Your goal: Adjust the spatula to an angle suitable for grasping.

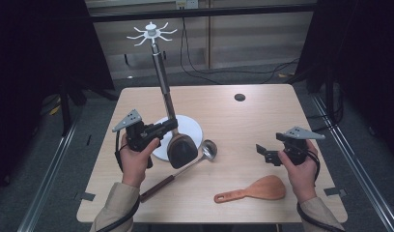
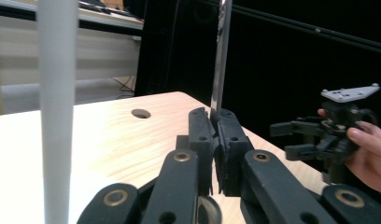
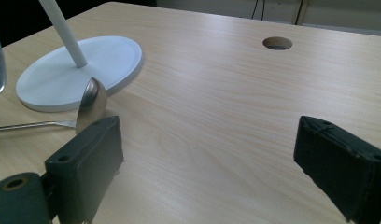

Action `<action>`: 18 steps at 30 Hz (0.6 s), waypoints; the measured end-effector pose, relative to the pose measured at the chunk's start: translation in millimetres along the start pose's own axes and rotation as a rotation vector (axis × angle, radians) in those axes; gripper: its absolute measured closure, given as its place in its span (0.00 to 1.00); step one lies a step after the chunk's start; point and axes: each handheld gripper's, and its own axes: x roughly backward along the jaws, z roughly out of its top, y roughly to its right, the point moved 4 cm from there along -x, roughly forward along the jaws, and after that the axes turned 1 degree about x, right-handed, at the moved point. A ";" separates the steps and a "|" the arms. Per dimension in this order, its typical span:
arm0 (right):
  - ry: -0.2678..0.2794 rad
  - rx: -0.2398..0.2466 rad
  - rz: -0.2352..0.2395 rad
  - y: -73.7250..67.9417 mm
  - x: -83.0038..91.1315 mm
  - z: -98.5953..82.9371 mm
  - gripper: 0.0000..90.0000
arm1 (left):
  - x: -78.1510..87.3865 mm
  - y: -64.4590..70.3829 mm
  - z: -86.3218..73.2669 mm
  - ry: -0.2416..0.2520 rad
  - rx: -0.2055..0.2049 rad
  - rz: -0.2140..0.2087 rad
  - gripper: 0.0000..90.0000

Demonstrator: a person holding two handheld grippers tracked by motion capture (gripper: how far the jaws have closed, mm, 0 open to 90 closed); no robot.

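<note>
- My left gripper (image 1: 168,127) is clamped on the metal shaft of a long dark spatula with a broad black blade (image 1: 181,150); in the left gripper view the jaws stand nearly together with the thin shaft (image 2: 220,60) pinched between them.
- The spatula is held steeply tilted: the blade hangs at the near-right edge of the round white base of the utensil stand (image 1: 194,126), and the handle rises up past the stand's pole towards its white hooked crown (image 1: 151,33).
- I cannot tell whether the blade touches the base or the bench.
- My right gripper (image 1: 262,152) is wide open and holds nothing; in the right gripper view bare light wooden bench (image 3: 216,93) lies between the jaws.
- The right gripper sits well to the right of the stand base, over the bench.
- A steel ladle with a brown wooden handle (image 1: 208,150) lies just right of the base, with its bowl beside the spatula blade.
- A flat orange-brown wooden rice paddle (image 1: 262,189) lies on the bench, nearer to me than the base and to its right.
</note>
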 end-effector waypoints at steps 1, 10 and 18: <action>0.000 0.000 0.000 0.0 0.0 0.0 0.08 | 0.0 0.0 0.0 0.000 0.000 0.000 0.96; 0.004 -0.010 0.000 0.6 0.7 0.4 0.08 | -4.4 -18.5 4.0 -0.019 -0.040 0.045 0.94; 0.006 -0.009 0.004 0.8 1.1 0.7 0.08 | -5.2 -29.0 5.7 -0.022 -0.036 0.062 0.93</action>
